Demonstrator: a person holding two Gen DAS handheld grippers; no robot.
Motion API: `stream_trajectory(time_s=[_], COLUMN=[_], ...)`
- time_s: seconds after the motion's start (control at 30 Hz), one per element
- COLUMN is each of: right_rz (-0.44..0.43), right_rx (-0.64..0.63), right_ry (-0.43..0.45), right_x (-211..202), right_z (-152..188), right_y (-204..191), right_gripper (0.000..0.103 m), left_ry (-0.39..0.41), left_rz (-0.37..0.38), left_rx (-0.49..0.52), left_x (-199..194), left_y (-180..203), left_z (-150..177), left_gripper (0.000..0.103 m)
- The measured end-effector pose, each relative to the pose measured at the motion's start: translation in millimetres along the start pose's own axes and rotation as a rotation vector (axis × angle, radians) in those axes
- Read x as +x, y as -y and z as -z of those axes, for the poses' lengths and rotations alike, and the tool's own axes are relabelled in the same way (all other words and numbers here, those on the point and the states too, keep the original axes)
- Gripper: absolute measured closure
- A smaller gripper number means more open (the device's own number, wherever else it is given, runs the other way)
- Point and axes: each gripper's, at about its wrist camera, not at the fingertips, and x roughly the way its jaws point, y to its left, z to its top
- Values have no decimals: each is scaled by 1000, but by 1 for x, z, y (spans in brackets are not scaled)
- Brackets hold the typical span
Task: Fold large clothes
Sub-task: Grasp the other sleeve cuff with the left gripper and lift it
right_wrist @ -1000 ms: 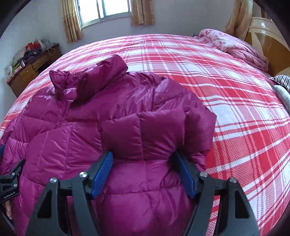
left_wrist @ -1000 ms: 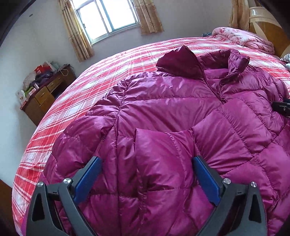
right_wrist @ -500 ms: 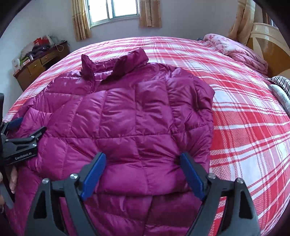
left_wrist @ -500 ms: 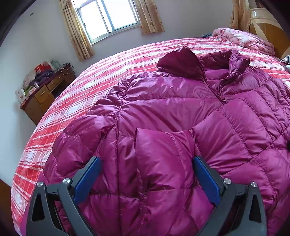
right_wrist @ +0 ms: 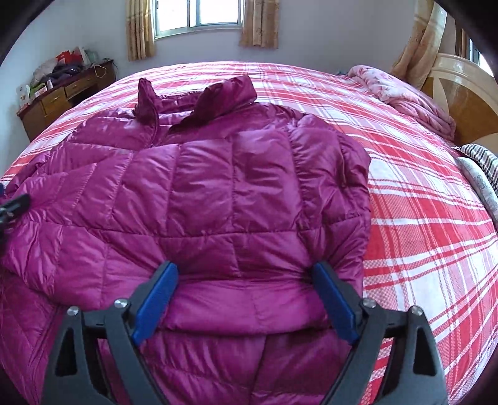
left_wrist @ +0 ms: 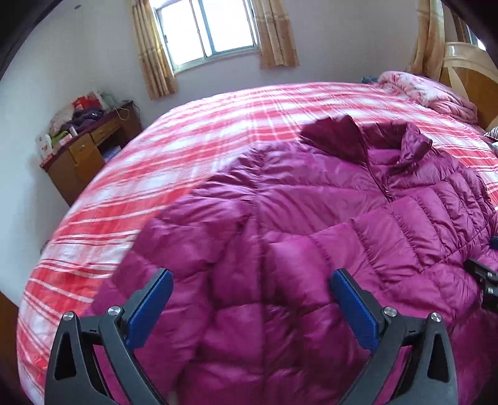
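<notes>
Daylight from window (left_wrist: 204,29); left view motion-blurred; fisheye edges.

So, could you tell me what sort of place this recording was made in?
Most likely a home bedroom. A large bed with a red plaid sheet and a wooden headboard fills the view, a cluttered wooden desk stands by the wall, and a curtained window sits behind it.

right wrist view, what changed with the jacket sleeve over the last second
The right gripper carried the sleeve inward across the purple jacket and laid it flat; its jaws have just been opening, and the fabric between them looks released. The left gripper, open, pulled back from the jacket. Jacket body, collar and bed stayed put.
</notes>
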Motion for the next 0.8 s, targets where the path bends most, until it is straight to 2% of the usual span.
stream_trajectory(time_s=[0.17, 0.3, 0.43, 0.57, 0.67, 0.8], right_rz=[1, 0, -1, -1, 0, 1], right_rx=[0, 0, 0, 0, -1, 0], right_ry=[6, 6, 9, 10, 11, 16], right_x=[-2, -2, -3, -3, -3, -5], right_z=[0, 1, 1, 1, 1, 1], right_y=[-1, -2, -3, -3, -3, -3], right_gripper=[11, 11, 11, 11, 11, 11], left_ry=[41, 6, -31, -88, -123, -175], left_rz=[-128, -251, -329, -333, -328, -260], left_rx=[1, -42, -106, -170, -192, -247], left_x=[-29, -37, -50, -54, -49, -39], left_y=[-57, -115, -167, -198, -207, -207], left_z=[22, 49, 82, 109, 123, 136], left_gripper=[1, 1, 1, 1, 1, 2])
